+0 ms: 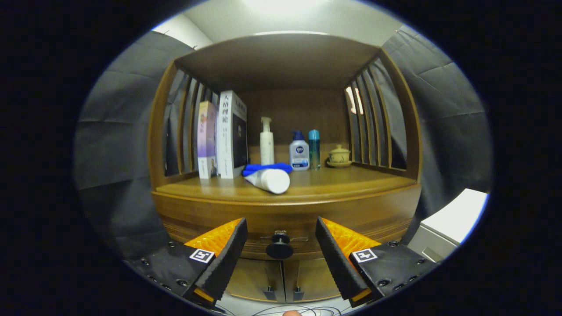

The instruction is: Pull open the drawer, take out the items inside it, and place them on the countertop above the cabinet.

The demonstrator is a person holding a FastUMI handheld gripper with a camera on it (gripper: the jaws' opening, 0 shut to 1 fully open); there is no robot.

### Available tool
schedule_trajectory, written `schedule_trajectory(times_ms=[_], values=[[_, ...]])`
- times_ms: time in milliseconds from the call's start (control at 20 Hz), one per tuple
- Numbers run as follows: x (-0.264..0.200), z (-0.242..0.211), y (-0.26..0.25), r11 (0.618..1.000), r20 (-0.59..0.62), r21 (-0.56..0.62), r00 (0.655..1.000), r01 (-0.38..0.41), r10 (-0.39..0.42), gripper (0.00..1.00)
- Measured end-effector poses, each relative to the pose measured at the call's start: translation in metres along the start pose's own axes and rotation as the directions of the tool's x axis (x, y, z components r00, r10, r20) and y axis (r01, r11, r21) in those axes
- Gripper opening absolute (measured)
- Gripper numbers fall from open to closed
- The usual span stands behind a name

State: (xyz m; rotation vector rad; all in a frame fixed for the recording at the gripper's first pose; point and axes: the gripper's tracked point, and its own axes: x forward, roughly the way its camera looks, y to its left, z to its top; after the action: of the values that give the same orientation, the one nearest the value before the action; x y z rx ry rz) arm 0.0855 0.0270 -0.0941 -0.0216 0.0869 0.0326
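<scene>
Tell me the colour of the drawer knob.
Black. The knob shows best in the gripper view, between the open fingers of the hand-held gripper, on the brown wooden drawer.

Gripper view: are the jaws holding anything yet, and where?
Nothing is held. The gripper is open, its jaws apart on either side of the drawer knob, touching nothing.

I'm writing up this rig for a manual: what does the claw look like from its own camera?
The claw has two wedge-shaped fingers with ribbed inner faces. Each sits on a dark, flat mount with screw heads and carries a small square black-and-white marker. Thin cables lie below.
</scene>
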Motion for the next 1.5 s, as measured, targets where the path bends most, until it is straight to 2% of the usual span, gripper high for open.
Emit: schedule_trajectory(times_ms=[250,650,1500], values=[[-0.064,0.058,-0.003,0.996,0.073,0.053,0.995,-0.067,0.063,0.98],[-0.119,0.104,-0.027,0.997,0.142,0.047,0.989,-0.055,0.048,0.97],[-0.134,0.129,-0.034,0.995,0.196,0.062,0.979,-0.075,0.062,0.98]])
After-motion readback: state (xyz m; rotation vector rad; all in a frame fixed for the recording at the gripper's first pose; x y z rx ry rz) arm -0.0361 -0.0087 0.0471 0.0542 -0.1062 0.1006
